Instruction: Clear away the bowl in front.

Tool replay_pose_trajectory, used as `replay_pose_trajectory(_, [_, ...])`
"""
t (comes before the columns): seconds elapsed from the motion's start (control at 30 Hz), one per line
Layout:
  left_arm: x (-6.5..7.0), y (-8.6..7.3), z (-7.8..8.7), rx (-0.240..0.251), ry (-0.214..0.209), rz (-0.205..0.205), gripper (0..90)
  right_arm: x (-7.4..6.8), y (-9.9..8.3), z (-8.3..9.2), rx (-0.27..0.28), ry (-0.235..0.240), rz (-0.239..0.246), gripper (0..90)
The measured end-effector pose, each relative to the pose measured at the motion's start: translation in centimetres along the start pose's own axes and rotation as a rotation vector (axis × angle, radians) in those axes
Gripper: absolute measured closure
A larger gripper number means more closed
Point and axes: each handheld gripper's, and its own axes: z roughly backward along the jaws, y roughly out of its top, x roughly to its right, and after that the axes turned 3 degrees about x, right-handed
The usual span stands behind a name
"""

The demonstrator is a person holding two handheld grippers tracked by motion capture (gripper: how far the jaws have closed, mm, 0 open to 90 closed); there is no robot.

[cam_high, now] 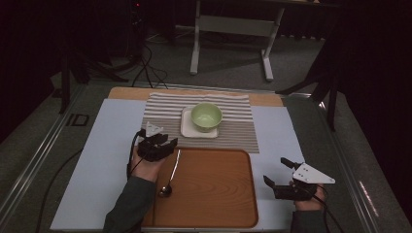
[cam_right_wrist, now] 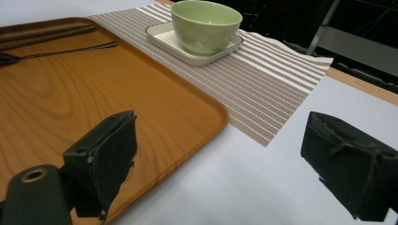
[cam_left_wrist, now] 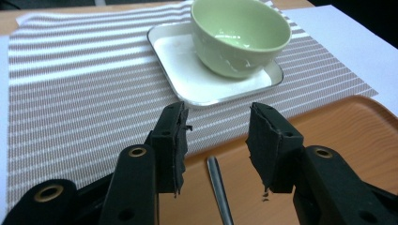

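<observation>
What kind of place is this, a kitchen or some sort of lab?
Probably a lab or studio, not a kitchen: dark curtained walls, cables trailing over the carpeted floor, and a bare table frame behind a staged place setting of bowl and tray.

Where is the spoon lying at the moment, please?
In the high view the spoon lies along the left edge of the wooden tray, its handle pointing toward the striped mat, right beside the left gripper.

Green bowl [cam_high: 206,116] on a white square plate [cam_high: 187,127], atop a striped placemat [cam_high: 165,112]
</observation>
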Motion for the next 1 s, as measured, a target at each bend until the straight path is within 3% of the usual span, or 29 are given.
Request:
replay_pose_trajectory(0.23, [-0.5,1.2,-0.5,0.016,-0.005,-0.002,57.1,0.0,0.0,0.0,-0.001,0.000,-0.002,10.6])
replay_pose_trajectory(0.53, [-1.0,2.7,-1.5,0.037,-0.045,-0.003,54.1,0.0,0.0,0.0,-0.001,-0.001,-0.003,10.6])
replay_pose_trajectory(1.0, [-0.9,3.6,-3.8,0.001,-0.011,-0.013,46.6,0.1,0.0,0.0,0.000,-0.001,-0.001,10.6])
